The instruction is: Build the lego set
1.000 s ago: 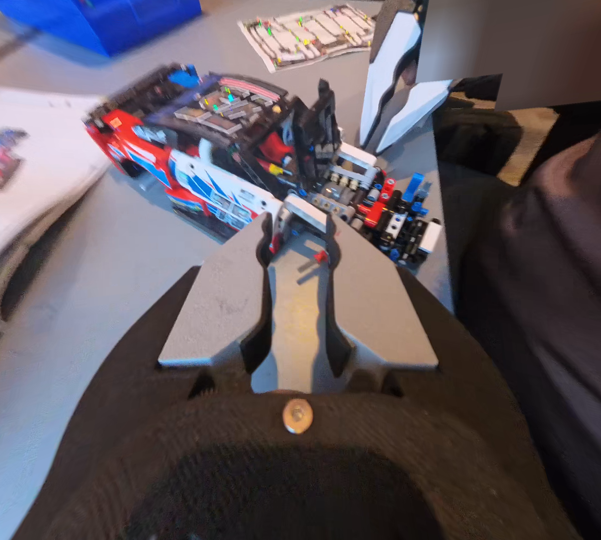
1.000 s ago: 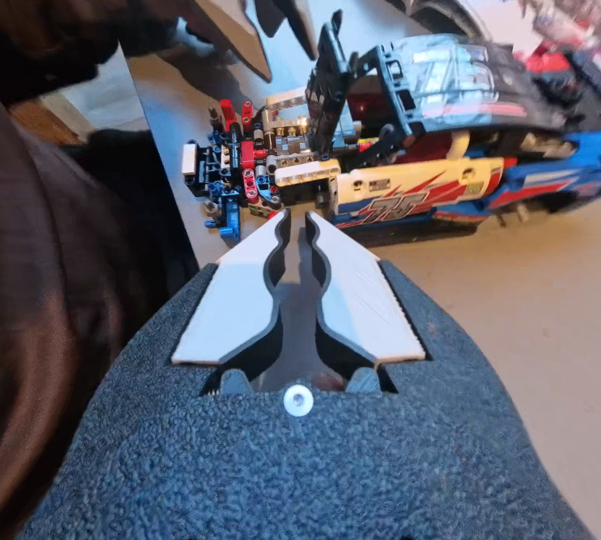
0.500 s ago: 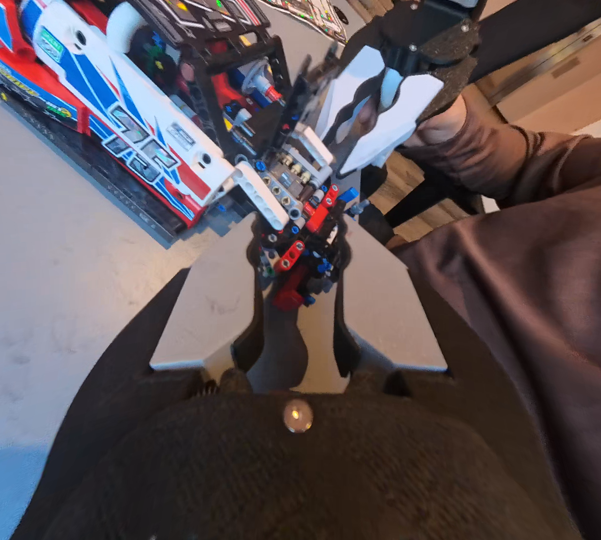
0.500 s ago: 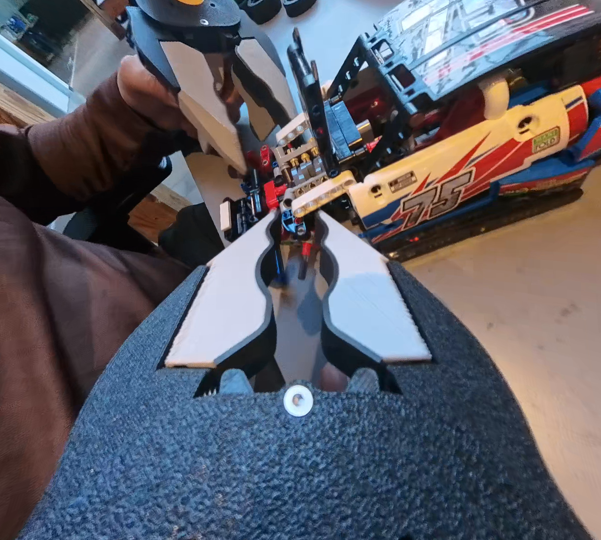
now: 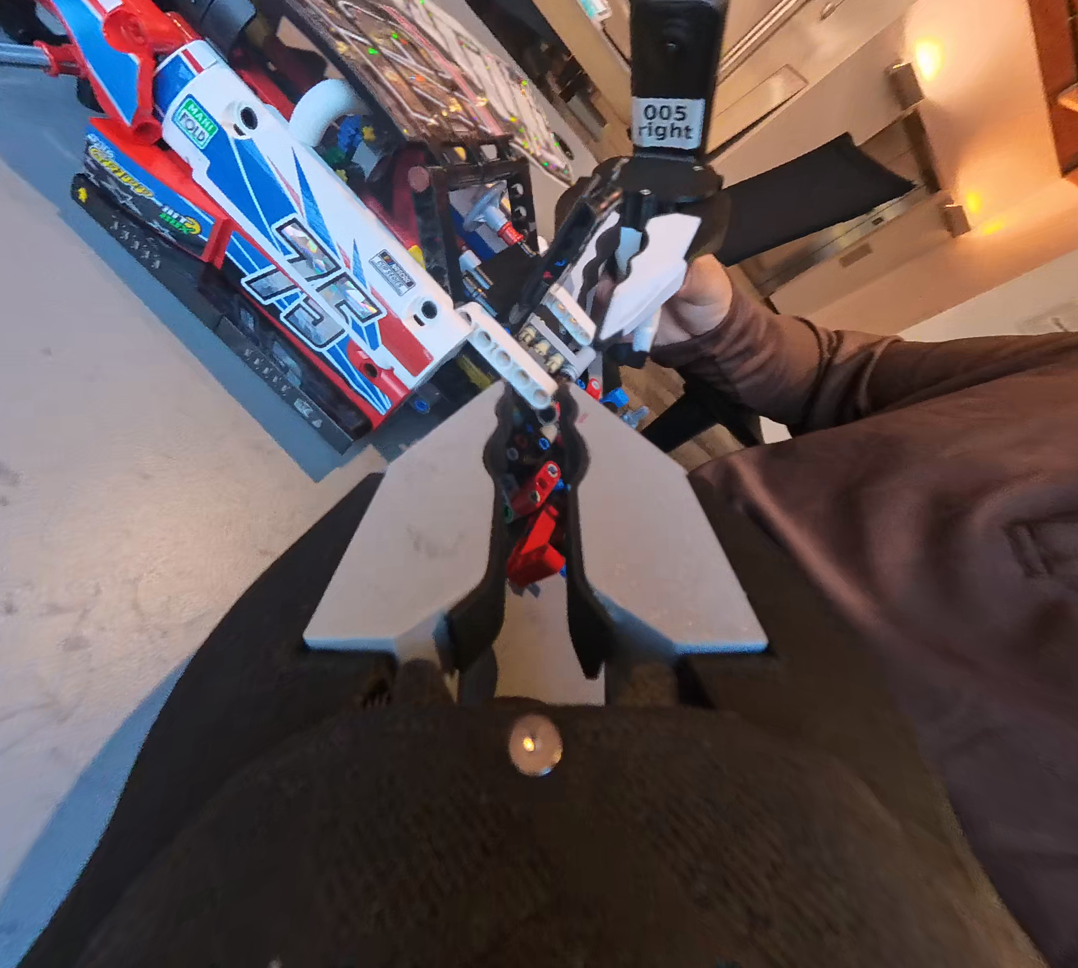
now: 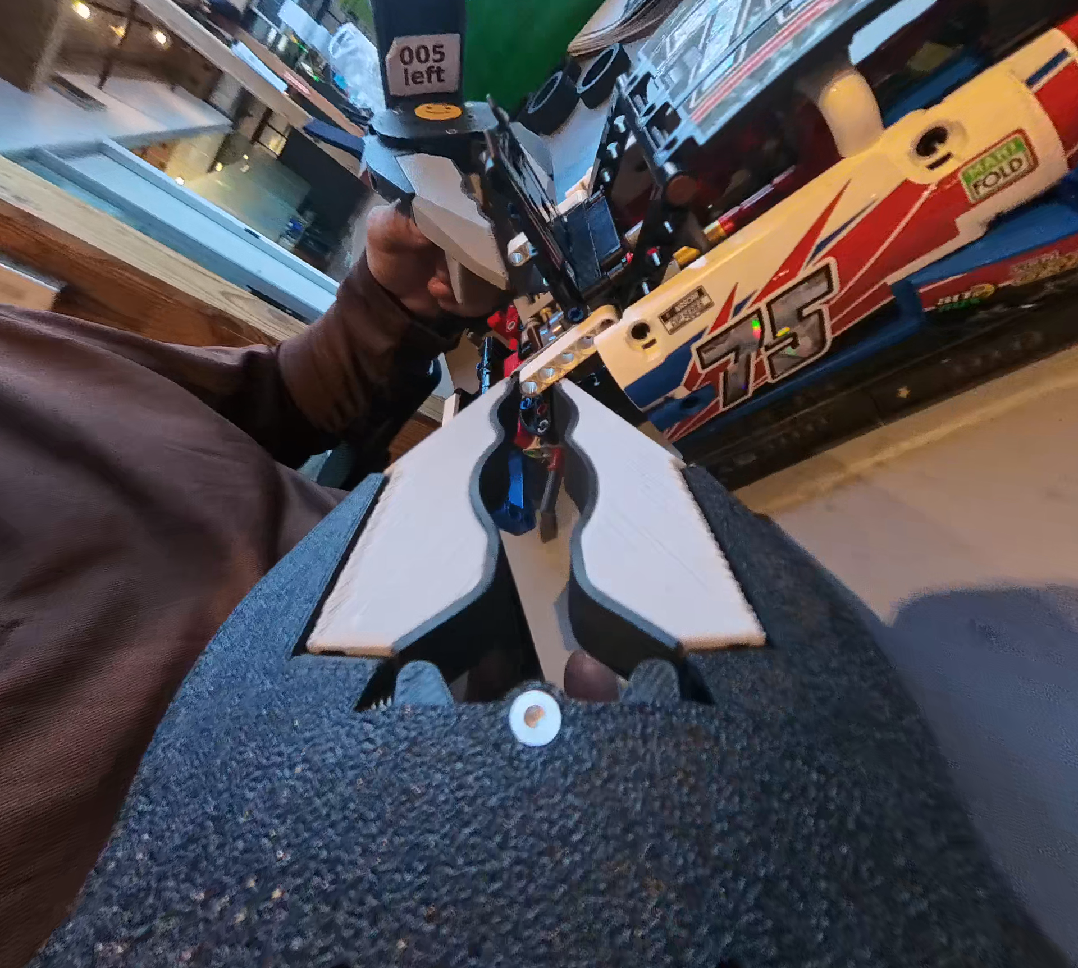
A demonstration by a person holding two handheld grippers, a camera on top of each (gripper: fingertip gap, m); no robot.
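Both claws close in on the race car's [image 5: 303, 263] exposed rear mechanism [image 5: 534, 496], the left gripper [image 5: 534, 415] clamped around it at 12 o'clock, the right gripper [image 6: 534, 403] likewise pinching it, car body running toward 10 o'clock.

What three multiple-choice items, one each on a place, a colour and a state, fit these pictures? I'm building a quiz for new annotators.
1. Where do the loose tyres lie?
A. on the table behind the car
B. on the car's axles
C. in a gripper

2. What colours is the car's side?
A. all yellow
B. white, red and blue
C. all black

3. How is the left gripper?
A. wide open above the table
B. lying on the table
C. closed on the car's end

A: they lie loose past the roof.
B: the numbered side panel shows them.
C: car parts sit pinched between its fingers.
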